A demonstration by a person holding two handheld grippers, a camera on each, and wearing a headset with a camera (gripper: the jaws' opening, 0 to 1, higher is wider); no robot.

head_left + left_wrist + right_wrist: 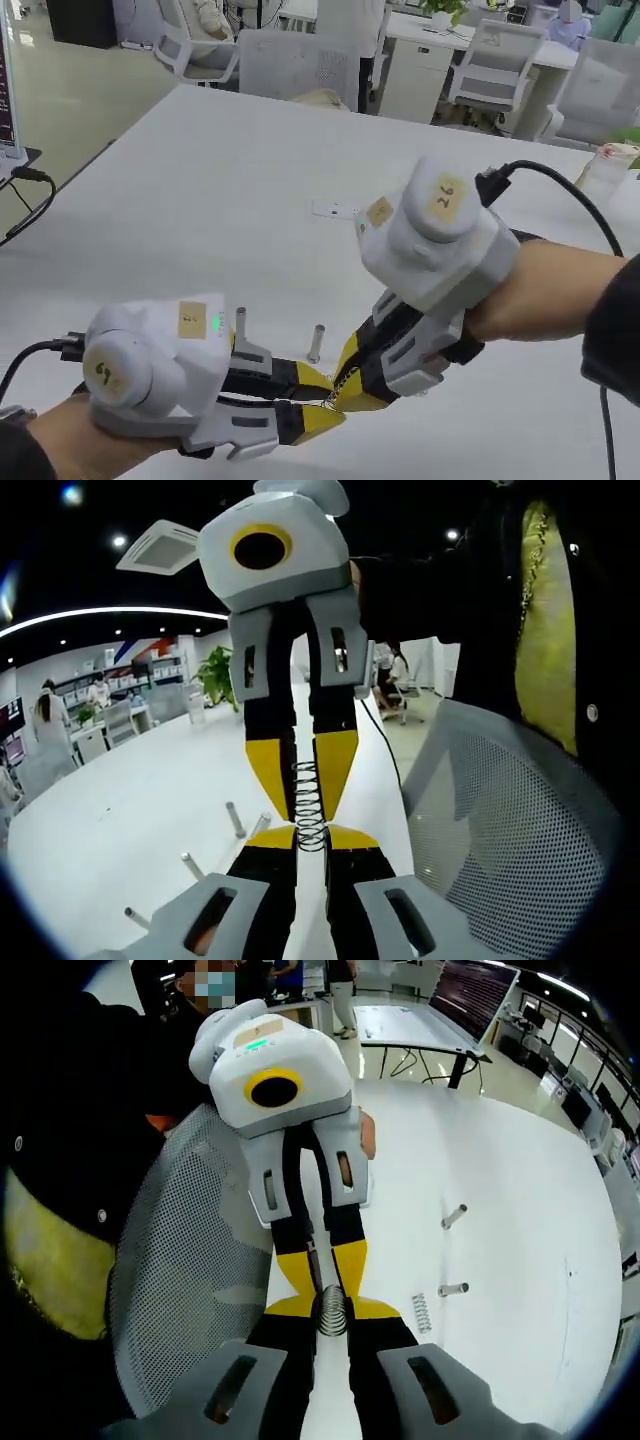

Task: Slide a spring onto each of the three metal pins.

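Your left gripper (322, 1282) pinches nearly shut on what looks like a pin (313, 1255). The right gripper (306, 805), tip to tip with the left gripper, is clamped on the spring (333, 1312). Two pins (316, 342) stand just beyond the left gripper. That spring is probably light, squashy and quick to flick away, so hold its flank gently.

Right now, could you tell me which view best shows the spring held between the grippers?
The left gripper view: the spring runs side-on, coils distinct. The right gripper view shows it foreshortened; the head view, a sliver between jaw tips.
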